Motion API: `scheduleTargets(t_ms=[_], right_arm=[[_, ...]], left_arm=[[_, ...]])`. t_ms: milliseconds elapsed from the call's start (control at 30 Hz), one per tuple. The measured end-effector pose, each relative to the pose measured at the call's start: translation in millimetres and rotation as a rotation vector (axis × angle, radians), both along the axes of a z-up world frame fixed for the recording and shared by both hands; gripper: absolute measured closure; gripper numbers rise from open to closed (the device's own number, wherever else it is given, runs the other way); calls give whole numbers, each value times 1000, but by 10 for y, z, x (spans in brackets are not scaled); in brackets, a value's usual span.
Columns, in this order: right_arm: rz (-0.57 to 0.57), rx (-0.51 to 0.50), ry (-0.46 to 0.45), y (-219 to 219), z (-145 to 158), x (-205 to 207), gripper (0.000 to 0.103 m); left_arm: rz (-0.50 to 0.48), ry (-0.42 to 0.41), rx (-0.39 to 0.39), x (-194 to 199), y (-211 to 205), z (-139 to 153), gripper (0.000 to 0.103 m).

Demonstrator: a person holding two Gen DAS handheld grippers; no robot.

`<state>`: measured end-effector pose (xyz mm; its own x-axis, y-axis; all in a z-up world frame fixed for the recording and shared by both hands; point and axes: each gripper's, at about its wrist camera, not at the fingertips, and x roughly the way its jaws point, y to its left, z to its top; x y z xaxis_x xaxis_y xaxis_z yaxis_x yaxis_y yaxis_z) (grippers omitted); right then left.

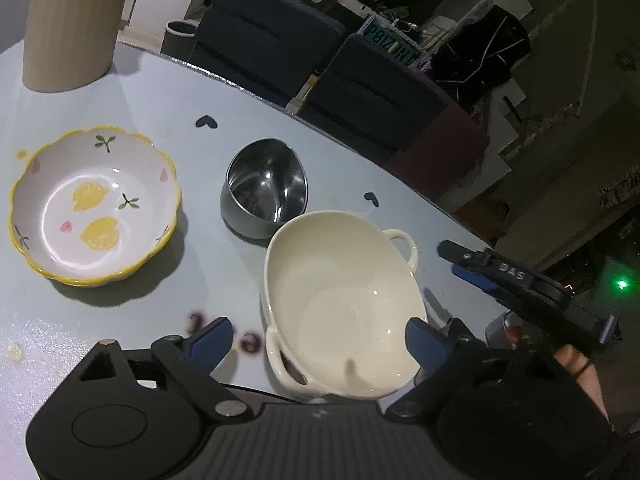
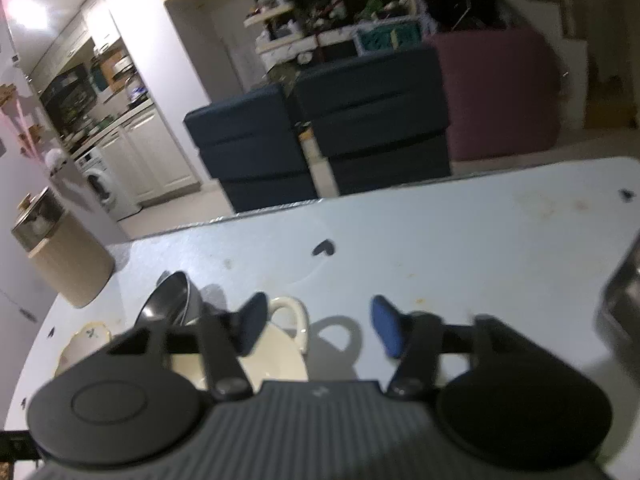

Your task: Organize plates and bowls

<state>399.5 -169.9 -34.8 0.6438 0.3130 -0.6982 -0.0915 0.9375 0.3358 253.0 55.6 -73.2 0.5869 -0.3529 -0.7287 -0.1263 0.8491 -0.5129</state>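
Observation:
A cream bowl (image 1: 340, 300) with two loop handles sits on the pale table (image 1: 208, 264). My left gripper (image 1: 318, 340) is open astride its near side: the right pad (image 1: 422, 340) is inside the rim, and the left pad (image 1: 212, 340) is clear of the wall. My right gripper (image 2: 319, 330) is open at the bowl's far handle (image 2: 294, 316), which lies between its fingers close to the left one; the same gripper (image 1: 451, 258) shows right of the bowl. Behind stand a steel bowl (image 1: 264, 188) and a lemon-patterned bowl (image 1: 94, 204).
A beige ribbed canister (image 1: 72, 28) stands at the table's far left corner. The table edge (image 1: 320, 124) runs just behind the steel bowl, with dark blue chairs (image 1: 264, 36) beyond. A metal object (image 2: 620, 304) sits at the right edge of the right wrist view.

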Motion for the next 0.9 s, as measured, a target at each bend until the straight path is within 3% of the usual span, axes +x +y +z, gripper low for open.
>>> scheduleTargets(t_ms=[133,200,267,300,400,533,667,900], right_arm=[[24,-34,15,117,-118,108,51],[29,-37,23,156,-172,137,57],[25,-36,42,183,-233,182,76],[17,-38,55,198,-282,200,80],[23,-22,57,217,-345,206,84],[34,-79,59,271,-298,181,92],[-9,-107,73,215,-275,107,92],[-12,-136,117,78,-205,-173,89]], left_arm=[[-17,9,9,24,5,-36,16],[-26,14,12,37,1,-49,22],[-38,26,10,52,-7,-76,27],[-43,37,3,59,-10,-96,29],[-49,68,-11,69,-25,-157,31],[-44,78,2,79,-6,-187,31],[-32,77,7,107,35,-200,32],[-34,49,18,179,125,-224,46]])
